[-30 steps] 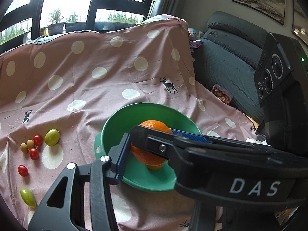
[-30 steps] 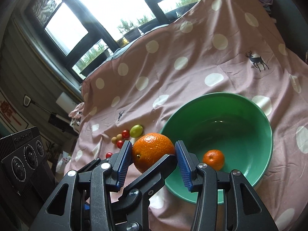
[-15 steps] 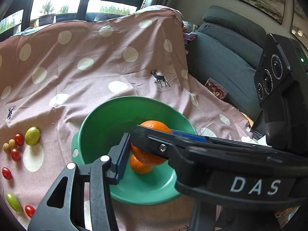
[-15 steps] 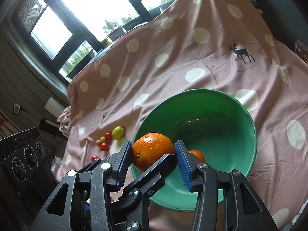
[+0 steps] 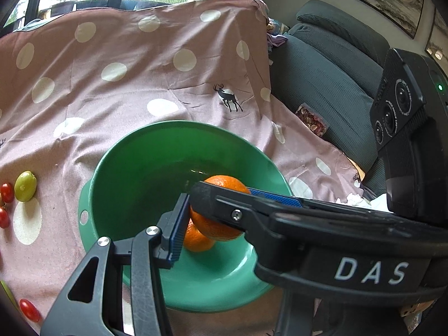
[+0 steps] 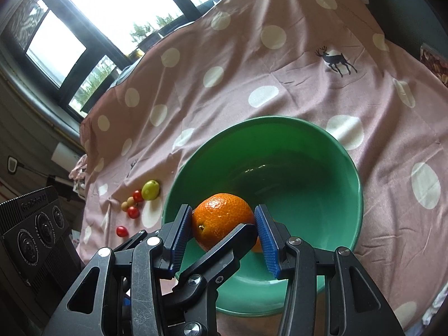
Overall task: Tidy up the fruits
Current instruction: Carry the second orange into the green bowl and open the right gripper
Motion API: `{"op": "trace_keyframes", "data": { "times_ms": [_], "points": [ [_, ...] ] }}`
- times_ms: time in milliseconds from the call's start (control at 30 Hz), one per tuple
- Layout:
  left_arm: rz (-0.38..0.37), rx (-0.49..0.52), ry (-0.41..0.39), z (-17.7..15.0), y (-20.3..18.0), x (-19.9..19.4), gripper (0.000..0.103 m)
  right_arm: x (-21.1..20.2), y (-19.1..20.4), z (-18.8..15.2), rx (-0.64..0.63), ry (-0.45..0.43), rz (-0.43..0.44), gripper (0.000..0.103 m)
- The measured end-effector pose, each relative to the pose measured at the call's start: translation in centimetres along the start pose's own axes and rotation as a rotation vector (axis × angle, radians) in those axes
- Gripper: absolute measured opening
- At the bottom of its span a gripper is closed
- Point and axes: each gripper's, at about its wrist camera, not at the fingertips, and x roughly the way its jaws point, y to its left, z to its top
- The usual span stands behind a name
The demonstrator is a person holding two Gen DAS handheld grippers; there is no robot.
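A green bowl [image 5: 134, 173] [image 6: 322, 173] sits on a pink polka-dot cloth. A big orange [image 6: 221, 221] [image 5: 221, 184] hangs over the bowl's near side. Both grippers close on it: my right gripper [image 6: 224, 231] with its blue pads [image 6: 264, 238] on either side, and my left gripper [image 5: 212, 207], which crosses the right one. A smaller orange [image 5: 194, 238] lies in the bowl under it; in the right wrist view it is mostly hidden behind the right finger.
A green lime-like fruit [image 5: 25, 186] [image 6: 150, 190] and several small red and tan cherry tomatoes [image 6: 133, 204] lie on the cloth left of the bowl. A dark grey sofa [image 5: 330, 64] stands to the right. Windows are behind.
Both grippers have carried the big orange from the bowl's left rim to over the bowl's inside. The bowl looks larger and closer; the small orange is now under the held one.
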Motion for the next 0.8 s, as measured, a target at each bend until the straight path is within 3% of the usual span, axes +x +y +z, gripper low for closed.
{"op": "trace_keyframes", "data": {
  "times_ms": [800],
  "points": [
    [-0.013,-0.049,0.086,-0.9,0.7,1.5,0.046,1.6,-0.3,-0.2,-0.008,0.072,-0.077,0.05]
  ]
}}
